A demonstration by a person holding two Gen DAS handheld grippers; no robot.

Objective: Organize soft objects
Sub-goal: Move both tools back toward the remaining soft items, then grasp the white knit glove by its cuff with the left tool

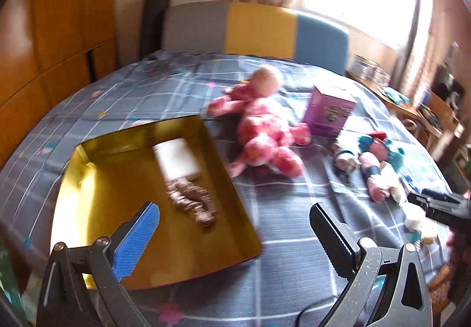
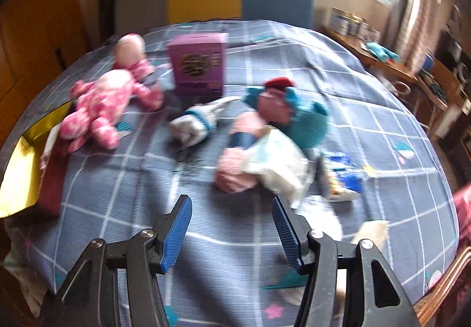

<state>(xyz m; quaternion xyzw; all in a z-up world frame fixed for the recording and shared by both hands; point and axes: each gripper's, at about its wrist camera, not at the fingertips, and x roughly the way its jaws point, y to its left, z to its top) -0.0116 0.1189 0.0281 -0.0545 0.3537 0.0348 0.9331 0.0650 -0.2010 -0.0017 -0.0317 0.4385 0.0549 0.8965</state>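
Note:
A pink plush doll (image 1: pixel 265 132) (image 2: pixel 103 100) lies on the checked bed sheet (image 1: pixel 282 209). A teal and pink plush toy (image 1: pixel 379 156) (image 2: pixel 282 115) lies to its right, partly on a white cloth (image 2: pixel 273 165). A rolled white sock (image 2: pixel 197 120) lies between the two. The gold tray (image 1: pixel 97 185) (image 2: pixel 23 156) holds a white block (image 1: pixel 176 159) and a brown knitted piece (image 1: pixel 191 203). My left gripper (image 1: pixel 235 235) is open over the tray's near right corner. My right gripper (image 2: pixel 232 226) (image 1: pixel 421 203) is open just short of the teal toy, holding nothing.
A purple carton (image 1: pixel 329 115) (image 2: pixel 197 64) stands upright behind the toys. A blue snack packet (image 2: pixel 341 176) lies right of the white cloth. A striped headboard (image 1: pixel 259 29) closes the far side, and a cluttered wooden desk (image 2: pixel 391 67) stands at the right.

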